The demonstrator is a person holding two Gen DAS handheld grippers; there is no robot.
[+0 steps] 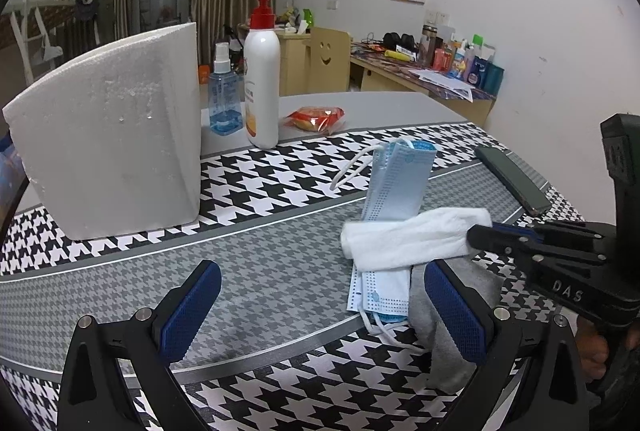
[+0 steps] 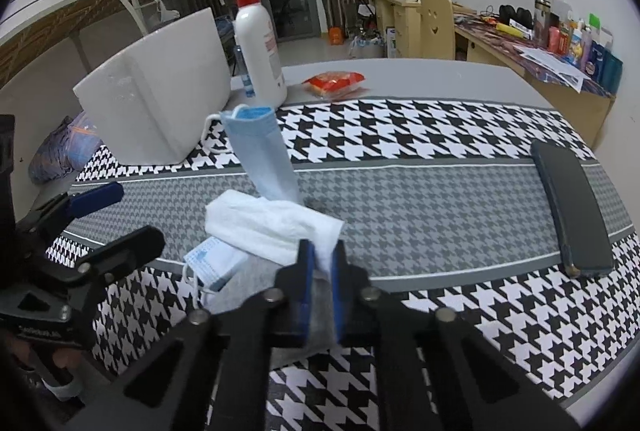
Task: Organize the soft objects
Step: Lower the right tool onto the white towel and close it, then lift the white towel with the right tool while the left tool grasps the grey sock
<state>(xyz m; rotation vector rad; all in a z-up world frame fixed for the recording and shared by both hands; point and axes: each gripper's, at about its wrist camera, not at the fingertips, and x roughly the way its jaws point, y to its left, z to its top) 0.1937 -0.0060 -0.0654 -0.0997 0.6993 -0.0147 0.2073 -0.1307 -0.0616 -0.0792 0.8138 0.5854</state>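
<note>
White cloth (image 2: pixel 276 227) is pinched at one corner by the right gripper (image 2: pixel 323 267), whose jaws are closed on the fabric. It lies across a blue face mask (image 1: pixel 394 187) and a grey cloth (image 2: pixel 244 291) on the houndstooth tablecloth (image 1: pixel 280 167). The likely step is judged to be lifting the cloth off the pile and carrying it to the white foam box (image 1: pixel 116 135), well apart at the far left. A clean lift is best made straight up and slowly, so that the mask beneath, one end of which stands propped up, is not dragged along by its ear loops. The grip is shallow, only a corner being held, so slipping is a risk.

The left gripper (image 1: pixel 320 307) is held wide open with nothing between its pads (image 1: pixel 454 307). The pile lies just beside and partly behind the right-hand pad, and the gap itself is over bare tablecloth.
</note>
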